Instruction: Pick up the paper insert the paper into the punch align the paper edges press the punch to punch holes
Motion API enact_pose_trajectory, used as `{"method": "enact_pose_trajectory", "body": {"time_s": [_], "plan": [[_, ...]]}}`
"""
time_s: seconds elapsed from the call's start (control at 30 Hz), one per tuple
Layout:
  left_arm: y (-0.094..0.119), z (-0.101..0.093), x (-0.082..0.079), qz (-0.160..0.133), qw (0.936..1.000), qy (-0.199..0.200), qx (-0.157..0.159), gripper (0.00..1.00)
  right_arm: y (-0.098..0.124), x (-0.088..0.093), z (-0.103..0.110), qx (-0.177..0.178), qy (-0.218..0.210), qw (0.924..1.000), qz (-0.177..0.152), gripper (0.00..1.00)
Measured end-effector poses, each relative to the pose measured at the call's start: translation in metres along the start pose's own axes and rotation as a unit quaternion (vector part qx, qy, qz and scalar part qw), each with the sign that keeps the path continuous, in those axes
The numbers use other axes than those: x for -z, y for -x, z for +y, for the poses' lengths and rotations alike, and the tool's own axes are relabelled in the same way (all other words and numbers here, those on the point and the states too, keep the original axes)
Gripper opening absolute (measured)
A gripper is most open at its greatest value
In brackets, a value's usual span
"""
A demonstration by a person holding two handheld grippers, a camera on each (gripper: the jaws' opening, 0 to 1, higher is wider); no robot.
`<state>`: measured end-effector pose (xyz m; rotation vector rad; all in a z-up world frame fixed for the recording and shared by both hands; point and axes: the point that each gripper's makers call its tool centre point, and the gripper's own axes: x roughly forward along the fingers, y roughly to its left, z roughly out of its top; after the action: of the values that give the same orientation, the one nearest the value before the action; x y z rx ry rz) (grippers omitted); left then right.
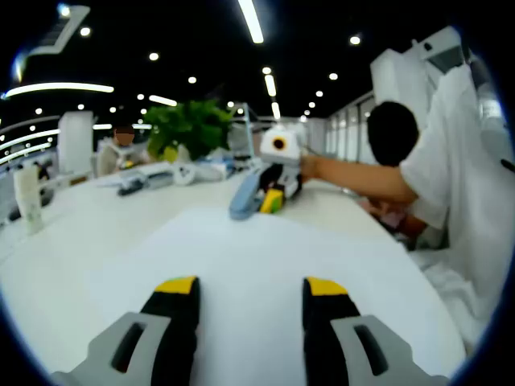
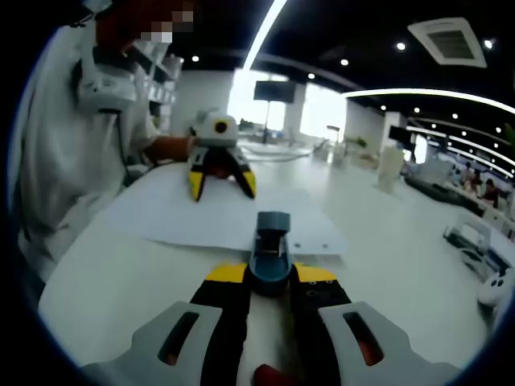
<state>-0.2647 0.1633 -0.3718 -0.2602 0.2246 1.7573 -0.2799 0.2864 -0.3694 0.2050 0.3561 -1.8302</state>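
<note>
Paper (image 2: 217,215), one plain white sheet, lies flat on the white table (image 2: 386,241), its far edge slid into the mouth of the blue-grey punch (image 2: 269,256). From the right gripper view I see my right gripper (image 2: 269,275) just behind the punch with its yellow-tipped jaws closed against its sides, while my left gripper (image 2: 220,178) rests at the sheet's opposite edge. From the left gripper view, the left gripper's (image 1: 251,288) jaws stand apart over the sheet (image 1: 241,273), gripping nothing, and beyond them a person's forearm (image 1: 354,178) reaches to the right gripper (image 1: 272,193) at the punch (image 1: 244,195).
</note>
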Motion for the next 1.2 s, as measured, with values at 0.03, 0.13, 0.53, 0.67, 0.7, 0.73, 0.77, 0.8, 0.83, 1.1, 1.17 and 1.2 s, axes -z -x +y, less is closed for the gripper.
{"method": "enact_pose_trajectory", "body": {"time_s": [0.03, 0.13, 0.53, 0.67, 0.7, 0.73, 0.77, 0.8, 0.83, 1.1, 1.17, 1.2], "plan": [[0.000, 0.000, 0.000, 0.000, 1.0000, 0.000, 0.000, 0.52, 0.000, 0.000, 0.000, 0.001, -0.001, 1.0000, 0.000, 0.23], [0.000, 0.000, 0.000, -0.001, 1.0000, -0.001, 0.002, 0.52, 0.001, 0.000, -0.002, 0.004, -0.003, 1.0000, 0.000, 0.23], [0.006, -0.008, -0.015, -0.038, 0.9991, -0.006, 0.020, 0.59, 0.019, -0.012, -0.002, 0.060, -0.072, 0.9950, -0.036, 0.32], [0.007, -0.011, -0.023, -0.045, 0.9986, -0.014, 0.026, 0.59, 0.028, -0.017, 0.008, 0.084, -0.095, 0.9903, -0.057, 0.34], [0.005, -0.013, -0.025, -0.040, 0.9986, -0.014, 0.033, 0.60, 0.028, -0.021, 0.008, 0.094, -0.108, 0.9873, -0.070, 0.33], [0.003, -0.014, -0.028, -0.037, 0.9984, -0.013, 0.041, 0.60, 0.029, -0.020, 0.012, 0.093, -0.116, 0.9865, -0.068, 0.32], [-0.002, -0.015, -0.035, -0.035, 0.9981, -0.017, 0.049, 0.60, 0.029, -0.020, 0.013, 0.100, -0.117, 0.9858, -0.066, 0.29], [-0.006, -0.015, -0.039, -0.034, 0.9978, -0.023, 0.052, 0.60, 0.031, -0.019, 0.008, 0.121, -0.116, 0.9837, -0.066, 0.25], [-0.011, -0.015, -0.045, -0.034, 0.9974, -0.030, 0.057, 0.60, 0.032, -0.019, 0.006, 0.131, -0.118, 0.9822, -0.065, 0.23], [-0.072, 0.004, -0.069, -0.033, 0.9954, -0.048, 0.076, 0.58, 0.053, -0.023, -0.007, 0.192, -0.124, 0.9688, -0.095, 0.05], [-0.084, 0.008, -0.072, -0.037, 0.9951, -0.042, 0.082, 0.57, 0.057, -0.016, -0.011, 0.210, -0.127, 0.9661, -0.080, 0.05], [-0.090, 0.009, -0.074, -0.043, 0.9948, -0.032, 0.087, 0.56, 0.055, -0.012, -0.012, 0.214, -0.126, 0.9661, -0.068, 0.05]]}}
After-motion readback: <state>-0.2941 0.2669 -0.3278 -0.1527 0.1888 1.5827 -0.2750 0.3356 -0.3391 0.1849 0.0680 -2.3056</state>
